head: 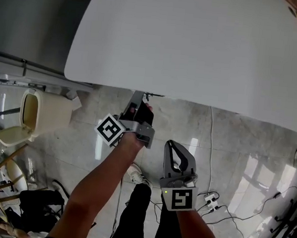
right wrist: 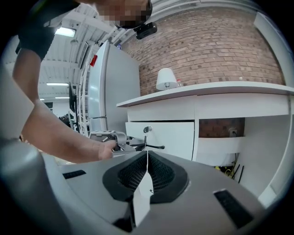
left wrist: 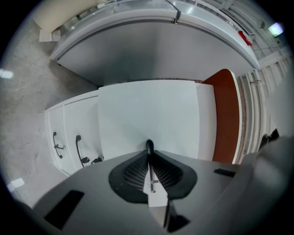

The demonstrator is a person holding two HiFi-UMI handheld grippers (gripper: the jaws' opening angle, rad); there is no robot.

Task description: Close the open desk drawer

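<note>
**Almost shut, if not shut already**

The left gripper has its jaws narrowed onto the slim black bar handle of the white flat-fronted desk drawer. The drawer sits under the near edge of the white desk. In the right gripper view the drawer front looks about level with the white panel to its right, so the push seems nearly or wholly done. Whether a small gap is left I cannot tell. What remains is a last press, if needed, and letting go. The right gripper, jaws together and empty, hangs near, right of the drawer.
</note>
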